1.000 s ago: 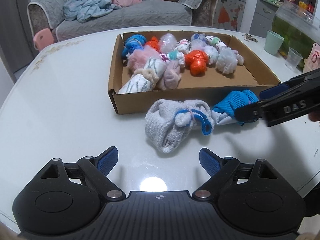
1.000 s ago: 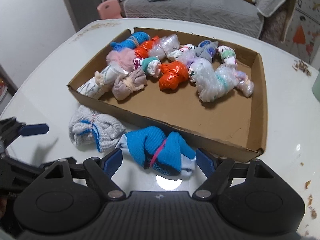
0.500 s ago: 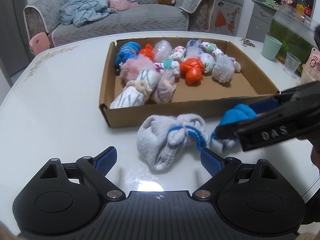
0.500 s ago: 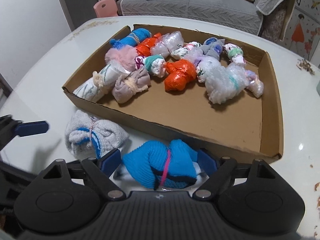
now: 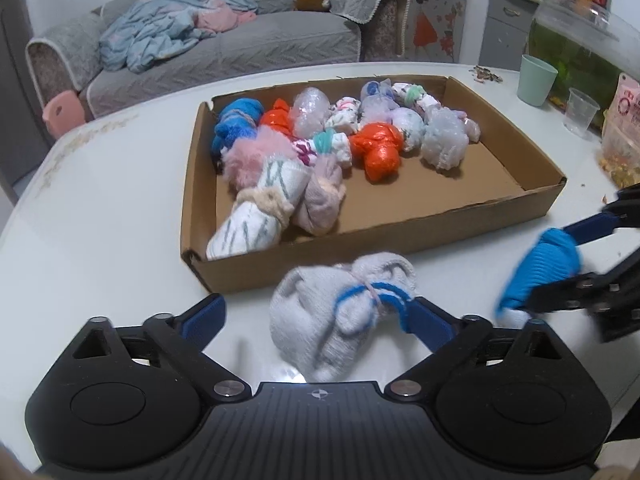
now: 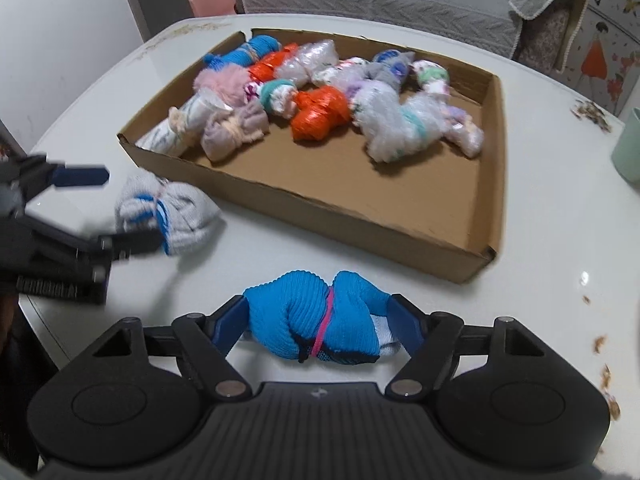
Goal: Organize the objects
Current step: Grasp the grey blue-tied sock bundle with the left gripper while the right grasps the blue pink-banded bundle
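Observation:
A shallow cardboard box (image 5: pixel 400 236) (image 6: pixel 348 220) on the white table holds several rolled sock bundles. A grey sock bundle with blue trim (image 5: pixel 340 316) (image 6: pixel 176 216) lies on the table in front of the box, between the fingers of my open left gripper (image 5: pixel 316 320), touching the right finger. My right gripper (image 6: pixel 316 324) is shut on a blue sock bundle with a pink band (image 6: pixel 320 328) and holds it just off the table; the blue bundle also shows in the left wrist view (image 5: pixel 540 272).
A green cup (image 5: pixel 536 80) and a clear plastic cup (image 5: pixel 580 110) stand at the table's far right, near a fish tank. Crumbs lie along the right edge (image 6: pixel 604 372). A grey sofa (image 5: pixel 224 44) is behind the table.
My right gripper has closed on the blue bundle and raised it slightly. My left gripper has moved forward so the grey bundle now lies between its open fingers.

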A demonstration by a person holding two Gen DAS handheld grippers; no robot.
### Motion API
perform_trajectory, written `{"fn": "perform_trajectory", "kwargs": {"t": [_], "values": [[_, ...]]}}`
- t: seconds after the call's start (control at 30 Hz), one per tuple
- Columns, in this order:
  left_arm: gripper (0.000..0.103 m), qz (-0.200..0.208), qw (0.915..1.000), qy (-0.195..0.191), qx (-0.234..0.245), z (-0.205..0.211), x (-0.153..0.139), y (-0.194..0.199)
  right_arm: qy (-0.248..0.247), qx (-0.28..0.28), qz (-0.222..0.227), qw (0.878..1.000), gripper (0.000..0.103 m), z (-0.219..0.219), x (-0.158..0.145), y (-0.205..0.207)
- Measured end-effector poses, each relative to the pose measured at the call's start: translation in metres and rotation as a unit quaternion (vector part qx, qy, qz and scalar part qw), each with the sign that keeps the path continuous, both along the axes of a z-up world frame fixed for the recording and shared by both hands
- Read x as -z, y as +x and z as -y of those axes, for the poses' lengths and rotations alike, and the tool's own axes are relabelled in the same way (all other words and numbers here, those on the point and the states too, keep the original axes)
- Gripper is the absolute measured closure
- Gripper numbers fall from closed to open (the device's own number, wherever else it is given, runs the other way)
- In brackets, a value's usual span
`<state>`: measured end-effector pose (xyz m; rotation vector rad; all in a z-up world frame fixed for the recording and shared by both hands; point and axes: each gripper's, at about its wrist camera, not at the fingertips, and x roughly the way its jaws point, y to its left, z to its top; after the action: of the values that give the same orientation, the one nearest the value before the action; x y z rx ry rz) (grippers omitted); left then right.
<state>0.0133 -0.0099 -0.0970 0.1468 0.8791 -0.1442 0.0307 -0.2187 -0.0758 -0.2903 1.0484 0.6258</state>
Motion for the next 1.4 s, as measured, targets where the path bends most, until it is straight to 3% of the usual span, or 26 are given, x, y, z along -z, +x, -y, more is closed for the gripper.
{"fn": "perform_trajectory", "kwargs": {"t": [0.1, 0.2, 0.3, 0.53, 0.7, 0.77, 0.83, 1.0, 1.23, 1.4], "values": [[0.001, -0.004, 0.9999, 0.003, 0.016, -0.002, 0.007, 0.011, 0.002, 0.012, -0.008, 1.0, 0.029, 0.008, 0.001, 0.003], [0.003, -0.021, 0.9991, -0.024, 0.027, -0.006, 0.014, 0.019, -0.001, 0.014, -0.008, 1.0, 0.029, 0.009, 0.001, 0.004], [0.023, -0.052, 0.996, -0.059, 0.043, -0.004, 0.02, 0.017, -0.004, 0.02, -0.01, 1.0, 0.029, 0.013, 0.0, 0.003], [0.047, -0.053, 0.9943, -0.05, 0.078, 0.019, 0.017, -0.002, 0.013, 0.056, -0.029, 0.998, 0.025, 0.025, -0.002, 0.005], [0.048, -0.06, 0.9924, -0.05, 0.095, 0.028, 0.015, -0.007, 0.01, 0.051, -0.029, 0.998, 0.025, 0.021, -0.001, 0.005], [0.043, -0.054, 0.9926, -0.048, 0.098, 0.03, 0.013, -0.01, 0.006, 0.046, -0.026, 0.999, 0.024, 0.02, 0.0, 0.005], [0.027, -0.044, 0.9939, -0.039, 0.093, 0.03, 0.009, -0.01, 0.002, 0.038, -0.022, 0.999, 0.024, 0.018, 0.001, 0.006], [0.019, -0.034, 0.9959, -0.032, 0.077, 0.027, 0.003, 0.005, -0.011, 0.011, -0.014, 1.0, 0.026, 0.013, 0.003, 0.007], [0.033, -0.061, 0.9938, -0.04, 0.084, 0.029, 0.019, 0.019, -0.005, 0.0, -0.014, 1.0, 0.023, 0.01, 0.007, 0.011], [0.045, -0.058, 0.9935, -0.03, 0.093, 0.034, 0.02, 0.014, -0.006, -0.008, -0.012, 1.0, 0.021, 0.006, 0.01, 0.012]]}}
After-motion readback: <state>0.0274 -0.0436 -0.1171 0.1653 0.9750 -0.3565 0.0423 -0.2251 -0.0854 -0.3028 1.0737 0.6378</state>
